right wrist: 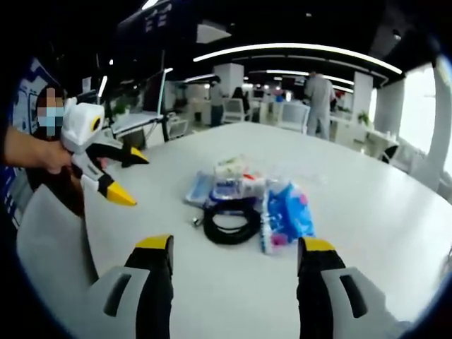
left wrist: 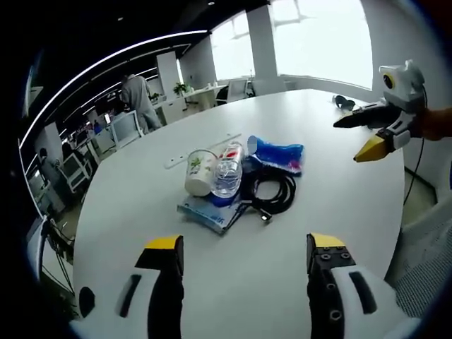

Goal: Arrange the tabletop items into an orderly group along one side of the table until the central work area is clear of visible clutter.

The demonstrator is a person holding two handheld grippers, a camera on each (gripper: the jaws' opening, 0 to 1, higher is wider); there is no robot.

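Note:
A cluster of items lies mid-table on the white table (left wrist: 339,212): a tipped white paper cup (left wrist: 200,171), a clear water bottle (left wrist: 228,174), a blue packet (left wrist: 279,154), a coiled black cable (left wrist: 272,192) and a flat blue booklet (left wrist: 210,212). A white strip (left wrist: 201,150) lies behind them. My left gripper (left wrist: 245,244) is open and empty, short of the cluster. My right gripper (left wrist: 351,140) hovers open at the right. In the right gripper view the cable (right wrist: 232,219), packet (right wrist: 288,215), bottle (right wrist: 236,187) and booklet (right wrist: 200,187) lie ahead of the open right gripper (right wrist: 235,245); the left gripper (right wrist: 132,180) hangs open at the left.
A small black object (left wrist: 345,102) rests at the table's far edge. A grey chair back (right wrist: 49,240) stands at the table's near left edge. Behind are office desks, chairs and a standing person (left wrist: 138,99). Bare tabletop surrounds the cluster on all sides.

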